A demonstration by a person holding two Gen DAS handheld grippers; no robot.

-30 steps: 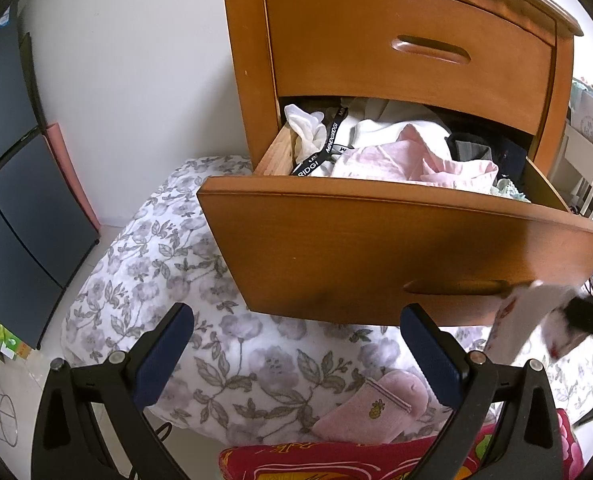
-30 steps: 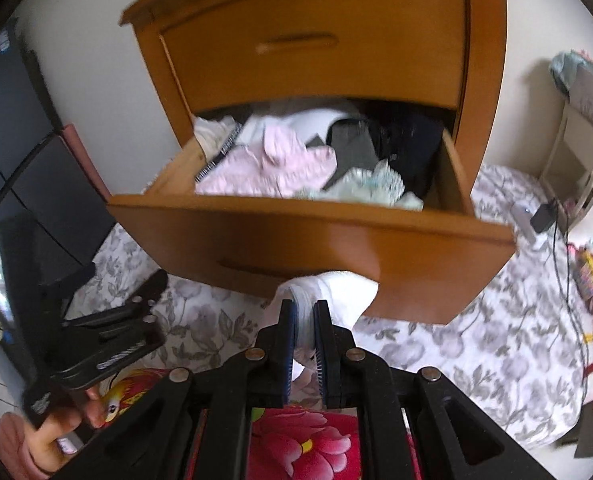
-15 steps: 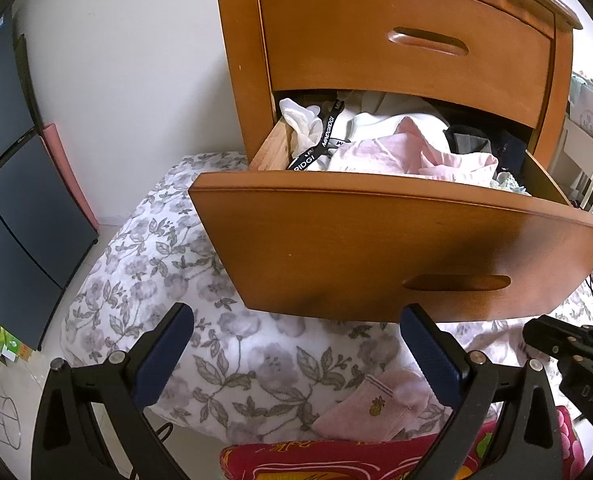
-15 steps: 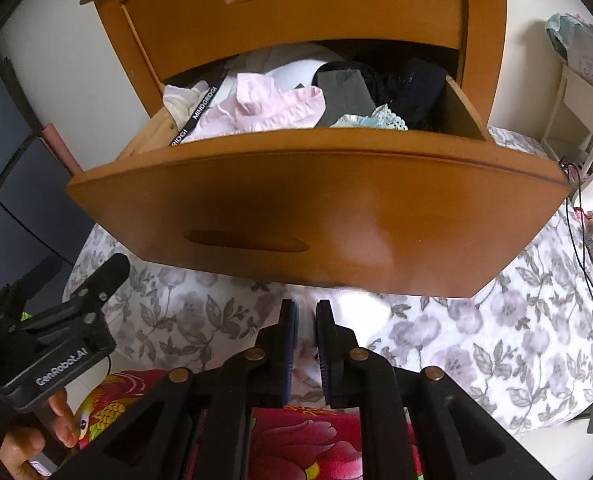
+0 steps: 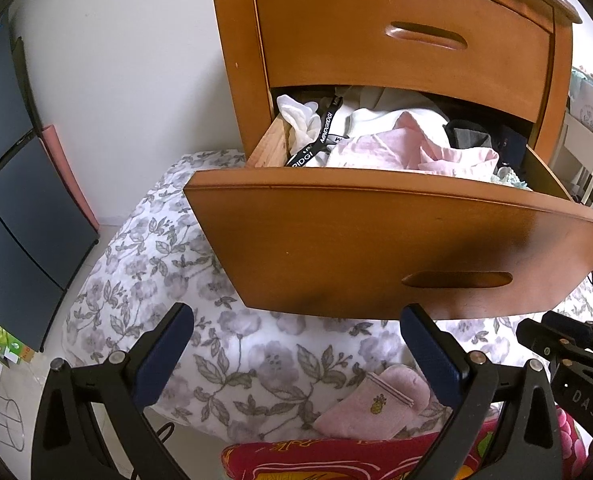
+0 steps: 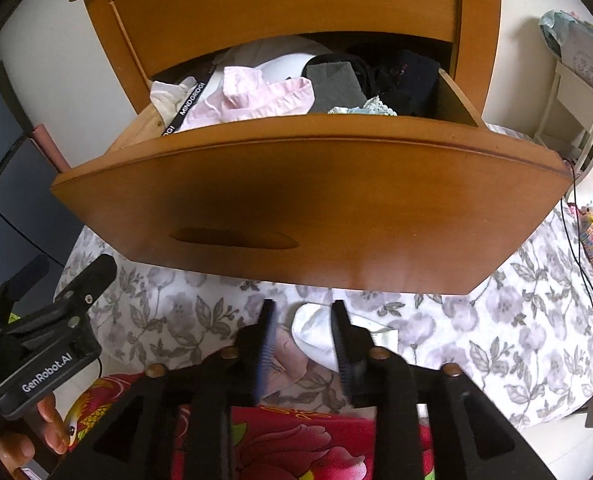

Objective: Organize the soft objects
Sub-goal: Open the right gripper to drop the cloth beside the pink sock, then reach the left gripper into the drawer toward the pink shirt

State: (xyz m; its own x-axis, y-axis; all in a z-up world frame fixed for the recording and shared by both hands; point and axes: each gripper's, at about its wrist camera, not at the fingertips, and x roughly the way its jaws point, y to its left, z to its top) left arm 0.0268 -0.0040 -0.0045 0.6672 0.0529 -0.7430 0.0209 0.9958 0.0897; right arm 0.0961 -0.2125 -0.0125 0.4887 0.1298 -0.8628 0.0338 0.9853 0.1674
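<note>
Left wrist view. The left claw (image 5: 296, 350) hangs with its blue-padded fingers (image 5: 164, 354) spread wide and nothing between them. It points down at the floral quilt (image 5: 168, 280), below the pulled-out lower drawer (image 5: 376, 248) of a wooden nightstand (image 5: 412, 32). The drawer is heaped with soft items: a pink garment (image 5: 412, 152), white cloth (image 5: 300, 120), a black printed strap (image 5: 320, 132) and dark pieces at the right end. A pink sock (image 5: 376, 404) with a small pineapple mark lies flat on the quilt, just inside the claw's right finger and apart from it. A red flowered cloth (image 5: 336, 456) lies along the bottom edge. The right tool's black body shows at the right border.

Right wrist view. The right claw (image 6: 302, 332) is opening, its jaws parted over the quilt under the drawer front. A white sock (image 6: 316, 336) lies on the quilt between the fingers; the pads are not seen pressing it. The pink sock (image 6: 288, 356) lies just beside it, touching or overlapping; which, I cannot tell. At lower left, a person's hand (image 6: 36, 432) grips the left tool's black handle.
</note>
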